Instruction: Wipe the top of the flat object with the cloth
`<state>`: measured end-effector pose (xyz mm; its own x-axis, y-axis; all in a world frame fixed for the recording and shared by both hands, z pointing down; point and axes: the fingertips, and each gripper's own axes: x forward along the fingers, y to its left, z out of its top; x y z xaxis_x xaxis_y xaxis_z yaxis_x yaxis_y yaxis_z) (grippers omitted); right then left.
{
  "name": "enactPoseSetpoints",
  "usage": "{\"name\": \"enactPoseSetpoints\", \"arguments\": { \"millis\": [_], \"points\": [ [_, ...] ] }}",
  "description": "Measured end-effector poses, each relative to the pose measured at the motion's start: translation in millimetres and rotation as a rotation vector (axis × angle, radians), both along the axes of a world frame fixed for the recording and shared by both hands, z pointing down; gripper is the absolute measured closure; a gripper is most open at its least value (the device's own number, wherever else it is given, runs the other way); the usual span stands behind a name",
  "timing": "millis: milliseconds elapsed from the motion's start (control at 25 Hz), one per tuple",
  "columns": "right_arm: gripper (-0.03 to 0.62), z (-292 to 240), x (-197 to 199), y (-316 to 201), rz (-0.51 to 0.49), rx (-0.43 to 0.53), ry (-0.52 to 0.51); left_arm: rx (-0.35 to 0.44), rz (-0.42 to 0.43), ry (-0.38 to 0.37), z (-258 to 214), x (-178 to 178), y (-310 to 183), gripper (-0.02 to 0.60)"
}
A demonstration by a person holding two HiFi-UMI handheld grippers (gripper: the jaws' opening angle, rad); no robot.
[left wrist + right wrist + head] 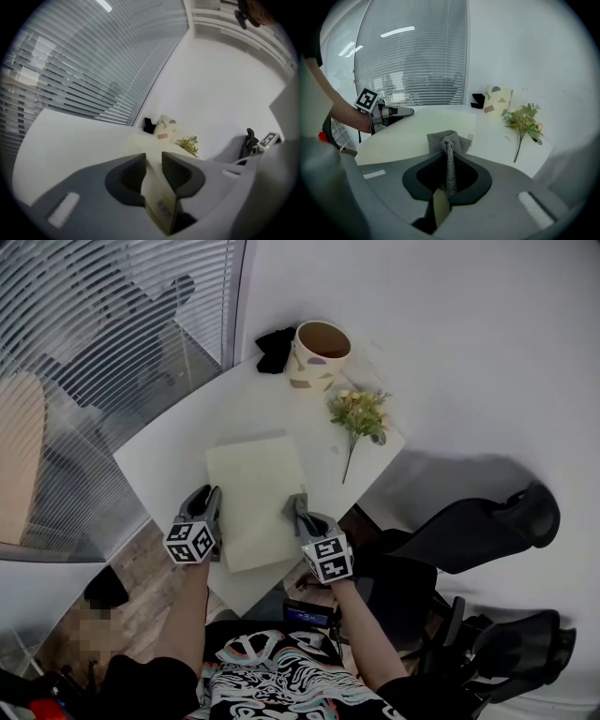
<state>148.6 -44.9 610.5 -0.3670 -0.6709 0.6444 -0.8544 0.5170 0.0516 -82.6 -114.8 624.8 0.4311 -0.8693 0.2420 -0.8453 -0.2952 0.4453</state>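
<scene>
The left gripper's jaws clamp the edge of the seemingly light, stiff flat object, while the right gripper's jaws pinch the limp cloth.

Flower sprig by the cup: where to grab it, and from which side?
I'd take the flower sprig by its bare stem, from above, jaws across it. It lies flat on the table, stem end toward the person, blossoms bunched toward the cup.

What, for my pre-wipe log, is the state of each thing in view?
Pale yellow flat board: lying flat on white table.
Left gripper: shut on board's edge.
Right gripper: shut on grey knitted cloth.
Grey knitted cloth: bunched, resting on board.
Cream patterned cup: upright, open.
Yellow flower sprig: lying down.
</scene>
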Motion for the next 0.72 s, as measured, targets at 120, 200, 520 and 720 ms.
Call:
{"name": "enactPoseSetpoints", "arguments": {
  "millis": [120,200,520,720],
  "points": [
    [0.577,0,1,5,0.004,-0.003,0.000,-0.005,0.001,0.005,0,0,0,0.417],
    [0.577,1,2,11,0.010,-0.002,0.000,-0.001,0.003,-0.002,1,1,2,0.417],
    [0.577,-1,5,27,0.000,0.004,0.049,0.004,0.004,-0.011,-1,2,5,0.417],
    [0.577,0,9,38,0.020,-0.009,0.038,0.005,0.005,-0.010,0,2,4,0.417]
  ]
}}
